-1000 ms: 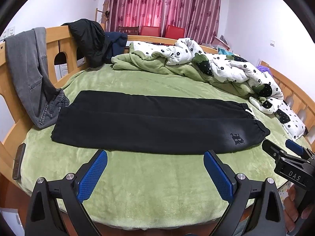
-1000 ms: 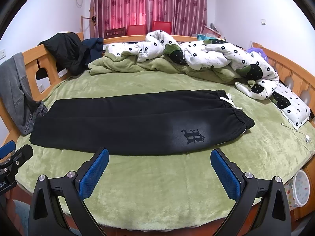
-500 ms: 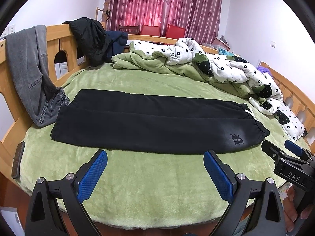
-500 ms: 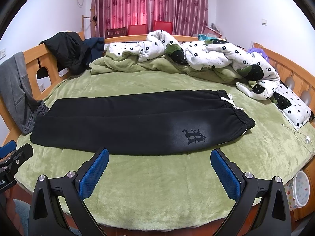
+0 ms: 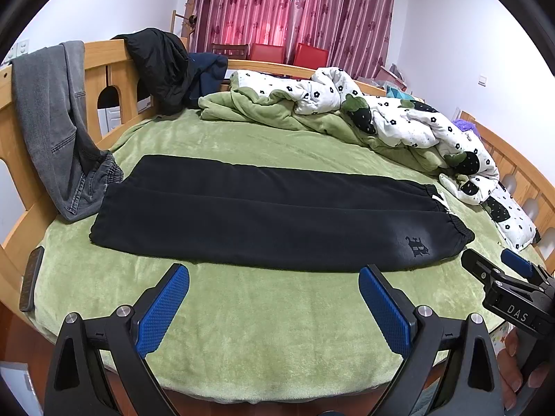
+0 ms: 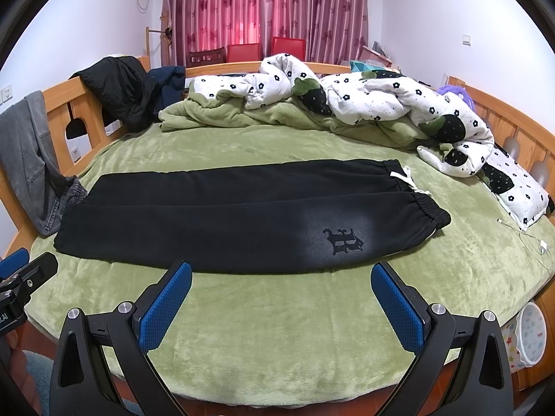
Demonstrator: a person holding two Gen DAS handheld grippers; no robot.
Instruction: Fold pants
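One black pants (image 5: 263, 215), two tongs (image 5: 274, 306) (image 6: 281, 306), perhaps two red chairs (image 6: 265, 50).

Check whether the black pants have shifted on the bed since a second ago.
No. The black pants lie flat, their cuff end equally close to the grey jeans hanging on the bed frame.

Both wrist cameras look low across the bed's near edge toward the curtains (image 5: 295, 17). Left view sits leftward, right rightward; both share the black pants (image 5: 270, 211).
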